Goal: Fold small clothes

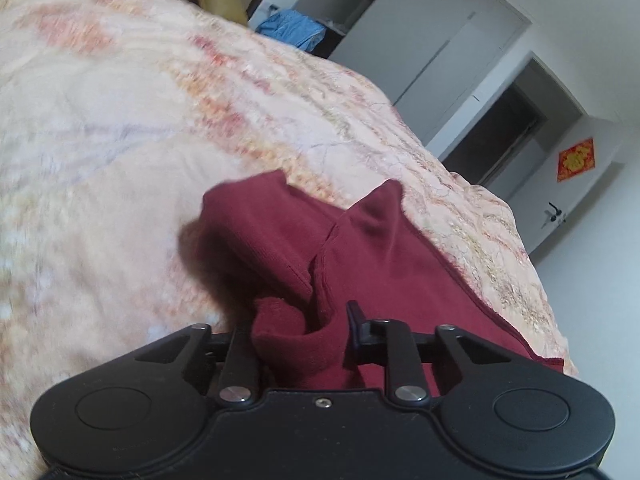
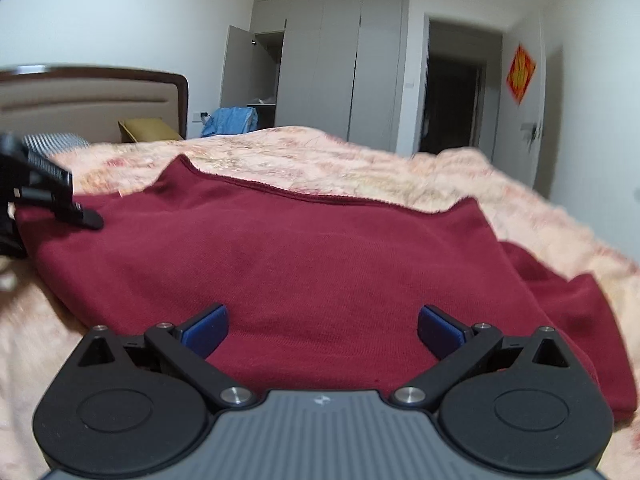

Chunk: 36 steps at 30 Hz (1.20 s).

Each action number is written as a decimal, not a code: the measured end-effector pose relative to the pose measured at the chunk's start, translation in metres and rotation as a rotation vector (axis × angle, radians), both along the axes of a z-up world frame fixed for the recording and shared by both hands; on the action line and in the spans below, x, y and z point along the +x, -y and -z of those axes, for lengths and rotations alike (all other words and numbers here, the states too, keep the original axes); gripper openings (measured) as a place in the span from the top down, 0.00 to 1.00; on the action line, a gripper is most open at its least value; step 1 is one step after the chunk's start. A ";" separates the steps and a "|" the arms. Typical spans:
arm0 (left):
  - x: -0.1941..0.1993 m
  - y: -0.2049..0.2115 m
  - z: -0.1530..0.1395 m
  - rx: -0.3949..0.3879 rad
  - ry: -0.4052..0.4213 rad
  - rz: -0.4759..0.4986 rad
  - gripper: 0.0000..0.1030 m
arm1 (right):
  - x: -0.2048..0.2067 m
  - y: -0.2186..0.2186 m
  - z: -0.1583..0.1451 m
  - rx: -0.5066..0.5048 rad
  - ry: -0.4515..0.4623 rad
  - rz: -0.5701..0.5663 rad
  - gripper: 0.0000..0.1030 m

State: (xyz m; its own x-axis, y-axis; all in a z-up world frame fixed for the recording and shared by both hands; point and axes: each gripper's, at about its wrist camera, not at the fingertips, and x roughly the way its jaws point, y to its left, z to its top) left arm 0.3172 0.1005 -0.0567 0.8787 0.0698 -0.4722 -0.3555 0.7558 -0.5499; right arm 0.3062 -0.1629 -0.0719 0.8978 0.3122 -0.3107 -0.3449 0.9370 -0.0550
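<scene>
Bedroom scene, with a peach floral bedspread [image 2: 360,152] covering the bed and grey wardrobes [image 2: 340,64] behind, one door ajar. Spread flat on it is a dark red garment [image 2: 304,264]; its near edge is cut off behind the gripper bodies. The left gripper [image 1: 302,332] has its jaws narrowed onto a bunched fold of that cloth, though one finger is buried in the fabric. The right gripper [image 2: 322,330] sits wide apart over the cloth, gripping nothing. Everything's a bit blurry.
</scene>
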 end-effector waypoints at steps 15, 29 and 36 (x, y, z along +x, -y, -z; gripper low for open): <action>0.027 0.165 -0.113 0.415 0.196 0.504 0.86 | -0.101 0.084 -0.024 -0.043 0.030 0.168 0.00; 0.027 0.247 -0.053 0.342 0.050 0.847 0.66 | -0.129 0.145 -0.007 0.022 -0.075 0.377 0.00; 0.014 0.222 -0.050 0.194 0.067 0.858 0.20 | -0.122 0.143 -0.005 0.018 -0.094 0.393 0.00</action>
